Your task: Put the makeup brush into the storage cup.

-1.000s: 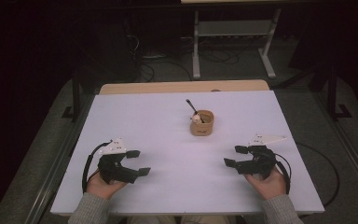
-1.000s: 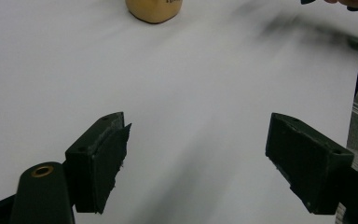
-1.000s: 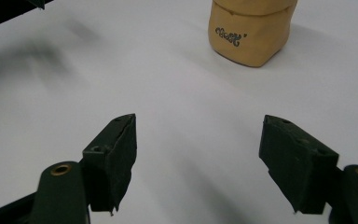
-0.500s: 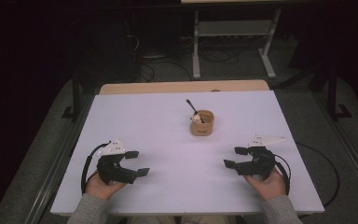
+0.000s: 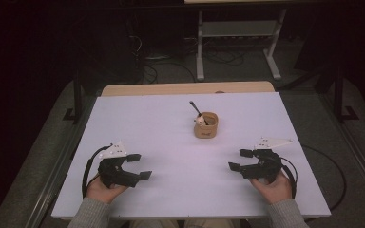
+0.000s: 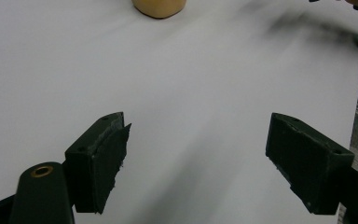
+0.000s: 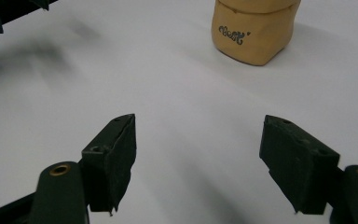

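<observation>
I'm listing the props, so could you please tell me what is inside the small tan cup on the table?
The tan cup holds a dark-handled utensil leaning out toward the far left, and something small and white. The cup's wall hides its bottom and the utensil's lower end.

On the tabletop (image 5: 171, 123) a small pouch (image 5: 206, 126) stands a little right of the middle and toward the far side, with a brush (image 5: 196, 109) and a small bottle (image 5: 200, 120) standing in it, the brush handle leaning to the far left. The left tool (image 5: 141, 166) rests on the near left part of the tabletop and the right tool (image 5: 240, 159) on the near right part, well apart, each pointing inward. The pouch lies beyond and between them, nearer the right one.
</observation>
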